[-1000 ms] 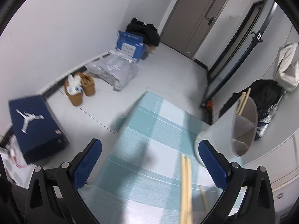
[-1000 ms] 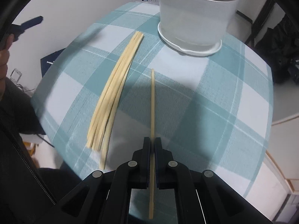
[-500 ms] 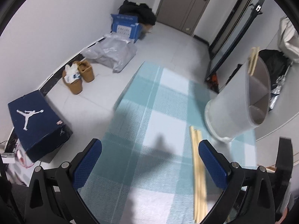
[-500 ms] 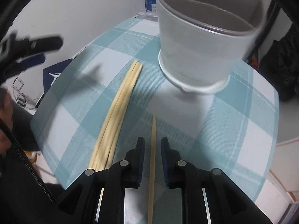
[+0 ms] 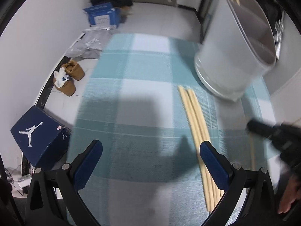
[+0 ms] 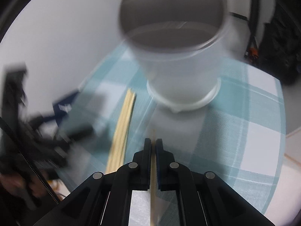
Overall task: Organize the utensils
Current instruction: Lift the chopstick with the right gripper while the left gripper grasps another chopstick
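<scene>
Chopstick (image 6: pixel 153 160) in closed right gripper (image 6: pixel 153 143)

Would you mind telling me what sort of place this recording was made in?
Probably a lived-in home room rather than a lab: a table under a teal-and-white checked tablecloth, a pair of tan suede shoes on the pale tiled floor, and a navy shoebox with a white jumping-figure logo by the wall.

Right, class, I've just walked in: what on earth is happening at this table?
A person is sorting chopsticks into a white holder on a checked tablecloth. The right gripper is shut on a single chopstick, pointed toward the holder, which already has a few sticks in it. The left gripper hangs open over the cloth, beside a bundle of chopsticks lying flat.
</scene>
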`<state>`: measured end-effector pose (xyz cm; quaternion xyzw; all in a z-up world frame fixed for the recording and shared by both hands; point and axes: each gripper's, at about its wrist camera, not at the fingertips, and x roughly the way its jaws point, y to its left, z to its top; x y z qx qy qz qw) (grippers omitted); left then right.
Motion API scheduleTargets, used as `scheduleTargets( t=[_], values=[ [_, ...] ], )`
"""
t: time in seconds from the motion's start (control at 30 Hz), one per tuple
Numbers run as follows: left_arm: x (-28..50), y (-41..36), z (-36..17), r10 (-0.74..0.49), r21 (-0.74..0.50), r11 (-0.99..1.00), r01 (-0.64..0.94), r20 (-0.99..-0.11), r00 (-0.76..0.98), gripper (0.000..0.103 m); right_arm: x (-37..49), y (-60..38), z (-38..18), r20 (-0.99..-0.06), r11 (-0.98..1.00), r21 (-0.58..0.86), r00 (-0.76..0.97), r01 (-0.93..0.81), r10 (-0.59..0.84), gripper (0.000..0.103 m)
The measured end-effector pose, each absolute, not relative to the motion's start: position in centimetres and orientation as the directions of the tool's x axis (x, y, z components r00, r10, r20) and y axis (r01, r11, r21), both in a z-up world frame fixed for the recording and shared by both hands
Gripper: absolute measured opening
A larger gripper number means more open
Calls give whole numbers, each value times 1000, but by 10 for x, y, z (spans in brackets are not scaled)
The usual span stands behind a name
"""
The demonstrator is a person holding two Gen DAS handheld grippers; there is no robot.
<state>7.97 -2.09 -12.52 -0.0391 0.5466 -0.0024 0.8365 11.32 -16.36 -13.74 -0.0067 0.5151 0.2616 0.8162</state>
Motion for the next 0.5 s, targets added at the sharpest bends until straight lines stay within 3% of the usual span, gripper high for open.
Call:
scheduleTargets(
  t=[0.17,0.5],
  values=[
    [85,-34,-136,-13,-24,999,-26,-937,348,102,125,-198,-108,-747,843,383,411,-377,523,4],
    [86,-29,-142,42,14,995,-97,-953,299,102,124,-231,-95,-689,831,423,467,-362,554,4]
  ],
)
